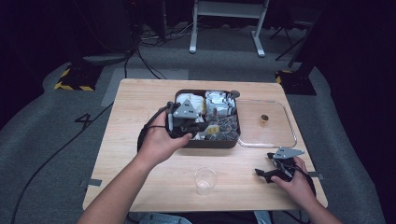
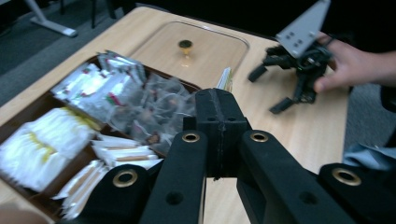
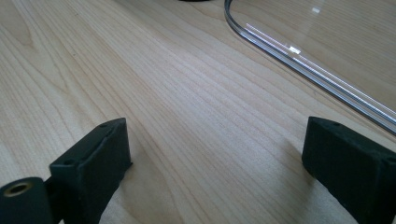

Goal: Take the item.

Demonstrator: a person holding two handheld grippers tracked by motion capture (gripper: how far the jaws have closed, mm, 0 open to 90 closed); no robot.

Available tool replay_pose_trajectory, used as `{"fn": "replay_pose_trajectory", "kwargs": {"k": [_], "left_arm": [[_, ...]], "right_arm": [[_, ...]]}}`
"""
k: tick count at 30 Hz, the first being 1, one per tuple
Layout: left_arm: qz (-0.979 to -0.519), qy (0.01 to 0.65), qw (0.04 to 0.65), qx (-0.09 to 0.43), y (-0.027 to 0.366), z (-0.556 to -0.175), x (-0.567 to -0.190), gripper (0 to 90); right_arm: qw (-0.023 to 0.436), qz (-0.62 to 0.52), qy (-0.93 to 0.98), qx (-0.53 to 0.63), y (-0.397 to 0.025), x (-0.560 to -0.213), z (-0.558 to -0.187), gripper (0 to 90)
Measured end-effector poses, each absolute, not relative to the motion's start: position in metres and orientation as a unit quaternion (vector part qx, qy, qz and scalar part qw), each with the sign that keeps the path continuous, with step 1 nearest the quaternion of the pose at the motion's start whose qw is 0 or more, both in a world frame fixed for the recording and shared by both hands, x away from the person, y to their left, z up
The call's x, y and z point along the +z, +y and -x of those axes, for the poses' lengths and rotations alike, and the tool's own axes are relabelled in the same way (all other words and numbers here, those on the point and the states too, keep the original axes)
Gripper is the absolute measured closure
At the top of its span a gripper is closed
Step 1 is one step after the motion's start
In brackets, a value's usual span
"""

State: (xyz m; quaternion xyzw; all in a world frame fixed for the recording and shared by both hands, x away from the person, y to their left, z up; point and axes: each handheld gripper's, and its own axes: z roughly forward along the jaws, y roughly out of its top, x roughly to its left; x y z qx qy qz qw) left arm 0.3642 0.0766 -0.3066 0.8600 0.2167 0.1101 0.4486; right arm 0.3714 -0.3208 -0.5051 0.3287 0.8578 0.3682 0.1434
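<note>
Nearest the person, a clear plastic cup [image 1: 205, 179] is set on the desk, between the two hands. The right gripper [image 1: 266, 175] is rested beside it with jaws spread. Farther off, over the dark compartmented box [image 1: 210, 143], a thin white-and-green paper sachet [image 2: 226, 78] appears to be pinched in the left gripper [image 2: 219, 107], so the cup lies back toward the person from those jaws.

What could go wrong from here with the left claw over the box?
1. The left claw is shut on a thin yellow-green packet by its edge; it may slip back into the compartment box.
2. The clear plastic cup stands near the front table edge between both forearms; a swing toward it could tip it.
3. The right claw rests open close to the glass lid; a careless lift could knock its rim.
</note>
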Motion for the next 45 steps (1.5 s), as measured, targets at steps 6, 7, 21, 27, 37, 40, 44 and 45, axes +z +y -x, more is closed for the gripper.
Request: {"fn": "replay_pose_trajectory", "kwargs": {"k": [6,7,21,27,37,40,44,45], "left_arm": [[-0.869,0.191,0.448,0.092,0.069,-0.350,-0.318,90.0],[-0.870,0.185,0.449,0.088,0.068,-0.348,-0.320,90.0],[-0.877,0.138,0.458,0.052,0.057,-0.329,-0.350,90.0],[-0.874,0.126,0.467,0.043,0.061,-0.324,-0.364,90.0],[-0.869,0.126,0.477,0.033,0.068,-0.317,-0.384,90.0],[-0.867,0.125,0.481,0.033,0.069,-0.315,-0.388,90.0],[-0.867,0.126,0.482,0.031,0.071,-0.314,-0.392,90.0],[-0.867,0.127,0.482,0.028,0.071,-0.313,-0.393,90.0]], "right_arm": [[0.144,-0.329,0.858,0.368,-0.321,-0.505,-0.371,7.9],[0.143,-0.329,0.858,0.368,-0.321,-0.505,-0.371,7.9],[0.144,-0.329,0.858,0.368,-0.321,-0.505,-0.371,7.9],[0.144,-0.329,0.858,0.368,-0.321,-0.505,-0.371,7.9],[0.144,-0.329,0.858,0.368,-0.321,-0.505,-0.371,7.9],[0.144,-0.329,0.858,0.368,-0.321,-0.505,-0.371,7.9],[0.144,-0.329,0.858,0.368,-0.321,-0.505,-0.371,7.9],[0.144,-0.329,0.858,0.368,-0.321,-0.505,-0.371,7.9]]}}
